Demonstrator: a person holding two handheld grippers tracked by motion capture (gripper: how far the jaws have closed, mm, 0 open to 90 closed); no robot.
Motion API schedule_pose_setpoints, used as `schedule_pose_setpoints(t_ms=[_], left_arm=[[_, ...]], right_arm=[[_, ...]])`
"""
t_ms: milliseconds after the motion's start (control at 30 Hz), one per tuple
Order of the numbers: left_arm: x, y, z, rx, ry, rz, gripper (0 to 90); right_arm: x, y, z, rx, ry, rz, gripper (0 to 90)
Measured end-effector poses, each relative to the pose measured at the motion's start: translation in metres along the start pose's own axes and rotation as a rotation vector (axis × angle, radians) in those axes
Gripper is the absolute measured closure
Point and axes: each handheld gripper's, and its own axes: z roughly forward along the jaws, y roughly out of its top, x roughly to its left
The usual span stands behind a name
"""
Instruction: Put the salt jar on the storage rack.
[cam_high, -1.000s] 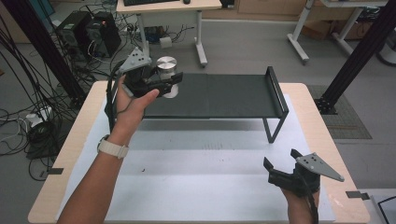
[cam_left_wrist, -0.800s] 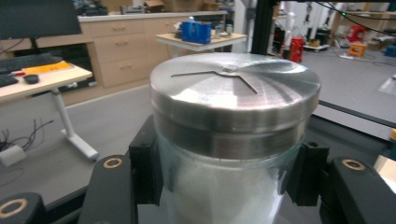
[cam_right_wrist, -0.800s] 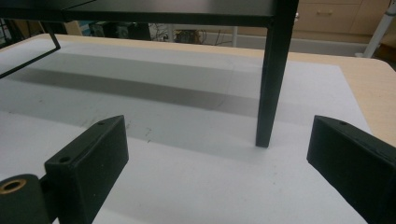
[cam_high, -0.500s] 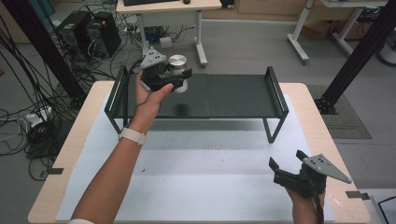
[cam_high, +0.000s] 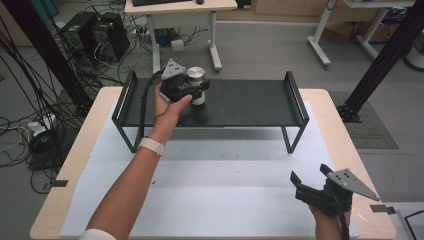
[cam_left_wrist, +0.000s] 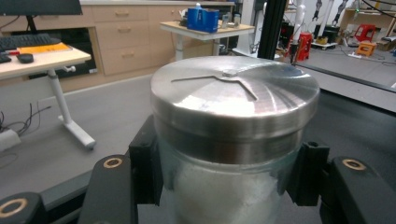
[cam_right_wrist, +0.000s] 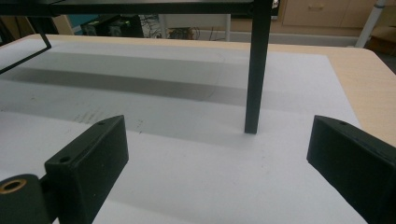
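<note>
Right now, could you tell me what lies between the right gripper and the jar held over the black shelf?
In the high view, bare white mat and the black shelf lie between the right gripper and the jar; the right gripper view shows one shelf leg.

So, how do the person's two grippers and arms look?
Both grippers, left gripper and right gripper, are black, each topped by a grey three-cornered plate dotted with small holes. The blocky black jaws show brass-coloured bushings. A black cable trails from the left one. The left wrist wears a white watch band.
</note>
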Motion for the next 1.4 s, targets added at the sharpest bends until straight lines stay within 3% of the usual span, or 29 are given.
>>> schedule_pose_setpoints(t_ms=[167,433,500,533,567,667,767,800,867,933,1100,1233,1400], left_arm=[[0.001,-0.004,0.001,0.007,0.001,0.005,42.4],[-0.002,-0.01,-0.001,-0.021,0.003,0.008,40.5],[-0.009,-0.009,-0.005,-0.026,0.034,-0.01,23.9],[-0.009,-0.009,-0.005,-0.026,0.034,-0.01,19.8],[-0.016,-0.01,-0.014,-0.035,0.061,0.014,19.6],[-0.02,-0.012,-0.022,-0.049,0.073,0.012,12.3],[-0.024,-0.018,-0.043,-0.078,0.106,0.019,10.7],[-0.024,-0.018,-0.043,-0.078,0.106,0.019,9.3],[-0.024,-0.023,-0.058,-0.099,0.116,0.016,9.1],[-0.024,-0.024,-0.062,-0.101,0.118,0.016,8.8],[-0.023,-0.03,-0.089,-0.097,0.129,0.024,5.8],[-0.023,-0.034,-0.101,-0.101,0.125,0.008,3.7],[-0.031,-0.049,-0.123,-0.127,0.142,-0.034,0.4]], right_arm=[[0.001,0.001,0.001,0.0,0.001,0.0,4.5],[0.002,0.001,0.003,-0.001,0.004,0.002,4.5],[0.003,0.0,0.004,0.0,0.005,0.001,4.5],[0.003,0.0,0.004,0.0,0.005,0.001,4.5],[0.003,0.0,0.004,0.0,0.006,0.0,4.5],[0.004,0.0,0.005,0.001,0.008,0.0,4.5],[0.006,0.0,0.008,0.001,0.014,0.002,4.5],[0.006,0.0,0.008,0.001,0.014,0.002,4.5],[0.009,0.002,0.01,-0.001,0.026,-0.007,4.5],[0.01,0.002,0.011,0.001,0.03,-0.012,4.5],[0.015,0.004,0.014,0.001,0.043,-0.02,4.5],[0.018,0.005,0.015,-0.001,0.049,-0.025,4.5],[0.021,0.005,0.016,-0.003,0.054,-0.024,4.5]])
